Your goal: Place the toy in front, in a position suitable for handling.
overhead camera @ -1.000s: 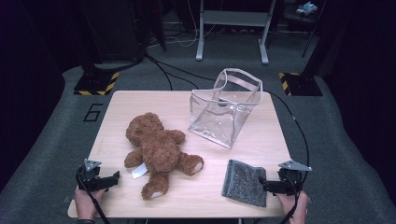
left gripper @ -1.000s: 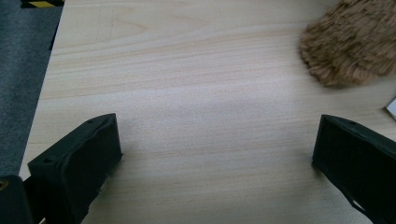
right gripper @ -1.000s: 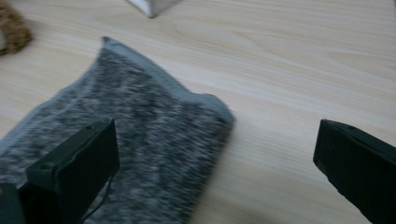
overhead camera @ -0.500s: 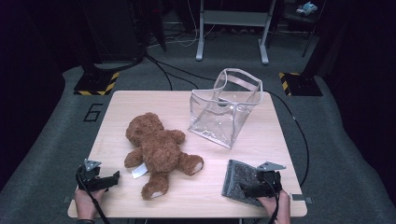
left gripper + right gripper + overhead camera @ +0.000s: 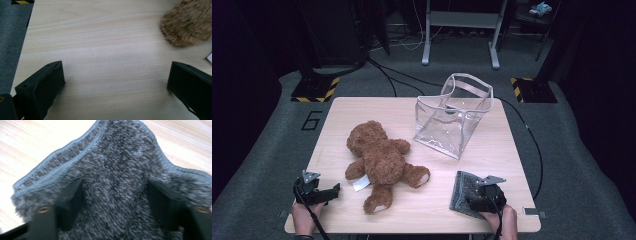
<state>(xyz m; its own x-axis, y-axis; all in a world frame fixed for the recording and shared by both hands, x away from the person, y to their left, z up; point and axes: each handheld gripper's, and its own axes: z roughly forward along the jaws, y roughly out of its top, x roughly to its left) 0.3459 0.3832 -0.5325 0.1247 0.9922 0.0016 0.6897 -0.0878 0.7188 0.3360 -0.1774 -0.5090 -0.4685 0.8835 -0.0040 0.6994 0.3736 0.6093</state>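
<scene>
**Right tongs pinching the grey cloth, left tongs spread**

My right tongs sit at the near right edge of the table, on top of the grey cloth. Their jaws have just been closing, and in the right gripper view the fuzzy cloth is bunched up between them, with both pads pressing into its pile. So I say they are pinching the cloth. The cloth lies on the wood, its stitched hem pointing away from me.

My left tongs rest low at the near left corner. Their jaws are spread wide, and in the left gripper view I see bare table between them, nothing held.

Just beyond the left tongs lies the brown teddy bear, on its back, with a white tag near its side. One furry paw appears in the left gripper view. Farther back, toward the right, stands a clear plastic bag, open at the top, well apart from the cloth.
</scene>
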